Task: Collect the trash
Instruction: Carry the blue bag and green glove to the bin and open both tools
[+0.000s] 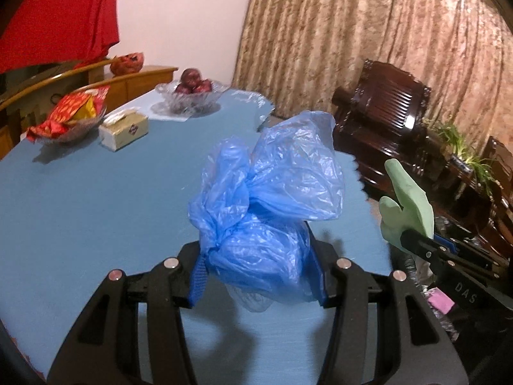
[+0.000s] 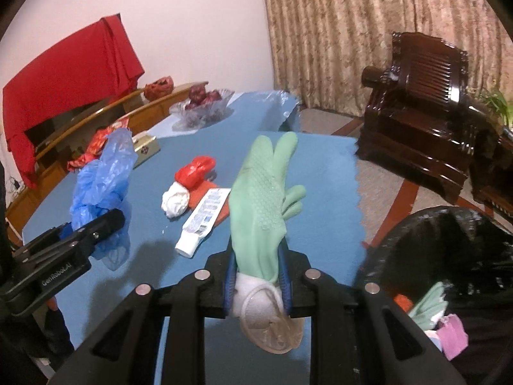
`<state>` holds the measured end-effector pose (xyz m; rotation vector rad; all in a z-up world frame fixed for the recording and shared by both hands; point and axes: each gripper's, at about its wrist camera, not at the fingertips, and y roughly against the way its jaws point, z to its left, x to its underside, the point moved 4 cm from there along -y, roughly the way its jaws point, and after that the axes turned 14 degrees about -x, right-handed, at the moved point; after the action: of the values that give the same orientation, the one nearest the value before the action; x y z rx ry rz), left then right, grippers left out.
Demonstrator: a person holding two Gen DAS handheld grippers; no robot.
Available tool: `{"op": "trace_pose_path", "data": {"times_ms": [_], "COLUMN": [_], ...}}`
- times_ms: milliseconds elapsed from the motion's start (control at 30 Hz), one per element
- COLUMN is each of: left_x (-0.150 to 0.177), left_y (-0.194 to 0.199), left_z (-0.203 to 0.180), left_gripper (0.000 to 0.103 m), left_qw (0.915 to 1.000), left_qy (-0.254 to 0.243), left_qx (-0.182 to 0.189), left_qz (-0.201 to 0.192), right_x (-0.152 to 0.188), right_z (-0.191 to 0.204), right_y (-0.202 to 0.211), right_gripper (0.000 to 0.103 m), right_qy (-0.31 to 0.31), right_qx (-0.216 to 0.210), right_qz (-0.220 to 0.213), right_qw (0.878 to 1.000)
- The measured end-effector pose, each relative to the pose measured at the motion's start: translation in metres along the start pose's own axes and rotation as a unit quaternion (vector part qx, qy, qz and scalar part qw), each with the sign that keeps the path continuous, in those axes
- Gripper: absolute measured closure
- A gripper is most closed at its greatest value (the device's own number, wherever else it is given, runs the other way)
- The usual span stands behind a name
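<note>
Left gripper (image 1: 256,276) fingers clenched on a crumpled blue plastic bag (image 1: 269,199), held up off the blue surface (image 1: 96,199). Right gripper (image 2: 258,284) fingers clamped on a green rubber glove (image 2: 263,192) at its cuff, glove standing up, also clear of the surface.

Only the right wrist view shows the trash left on the surface: red bag wad (image 2: 195,170), white wad (image 2: 174,200) touching it, a white tube (image 2: 202,221) just right of them, all mid-surface. Same view only: black-lined trash bin (image 2: 449,234) near right, off the surface edge, holding another green glove (image 2: 429,304) and pink scrap (image 2: 452,337). In the left wrist view those items sit hidden behind the bag.

Open surface near and left of the grippers; jagged right edge (image 2: 357,173) drops to carpet.

Far left: fruit bowl (image 1: 189,96) with red fruit, dish of red packets (image 1: 70,118), small box (image 1: 123,130) between.
</note>
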<state>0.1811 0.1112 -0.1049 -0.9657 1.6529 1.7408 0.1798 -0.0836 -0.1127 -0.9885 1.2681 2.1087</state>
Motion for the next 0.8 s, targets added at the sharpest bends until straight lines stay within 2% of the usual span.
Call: {"op": "trace_pose_path", "data": {"times_ms": [400, 800], "left_x": [-0.008, 0.011], "left_y": [0.025, 0.025], "left_z": [-0.072, -0.187], "left_gripper": [0.053, 0.053], "left_qw": [0.9971, 0.9836], "left_qy": [-0.041, -0.103], "left_qx": [0.060, 0.148], "left_qz": [-0.020, -0.015], "right_x": [-0.009, 0.003], "right_z": [-0.047, -0.125], "right_y": [0.079, 0.130], "right_gripper": [0.080, 0.080], "right_qy": [-0.016, -0.055], "right_qx": [0.055, 0.130], "right_qz": [-0.050, -0.065], "right_qw": [0.997, 0.988]}}
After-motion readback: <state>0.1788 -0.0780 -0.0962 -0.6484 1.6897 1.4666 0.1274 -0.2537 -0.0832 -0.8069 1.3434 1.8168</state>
